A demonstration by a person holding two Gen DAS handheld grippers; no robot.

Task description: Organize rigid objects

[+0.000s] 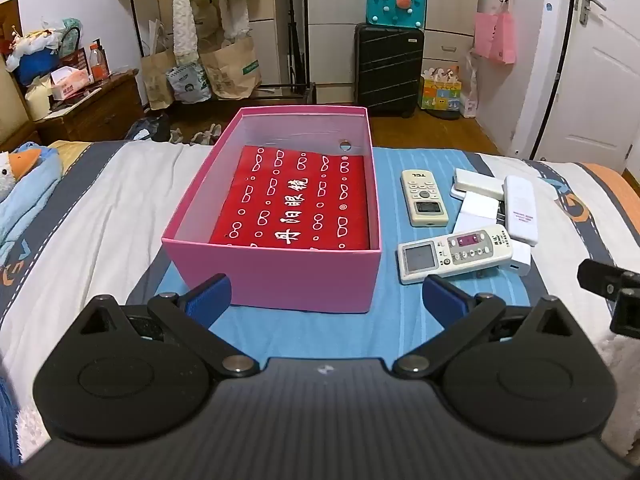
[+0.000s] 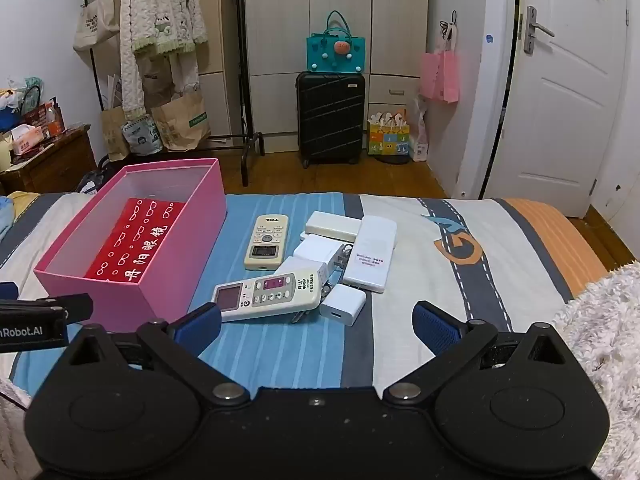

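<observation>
Both grippers are held spread wide and empty above the near edge of the bed (image 2: pixel 500 240): the left gripper (image 1: pixel 326 292) faces the pink box (image 1: pixel 280 280), the right gripper (image 2: pixel 316 324) faces the pile of white devices.

The pile sits at 3 o'clock of the box. The near remote (image 2: pixel 268 290) lies partly atop a plug adapter (image 2: pixel 344 304) and tilted on other pieces, so a pinch on it is judged likely to drag or topple its neighbours. The TCL remote (image 2: pixel 266 242) lies apart, at 11 o'clock of the pile. Smooth hard plastic is judged apt to slip between the pads, and the soft, striped quilt gives under pressure, so a low grasp may catch cloth.

The box is thin-walled card, open-topped, with a red printed pouch (image 1: pixel 296 200) flat inside; it could be pushed along the quilt if bumped.
</observation>
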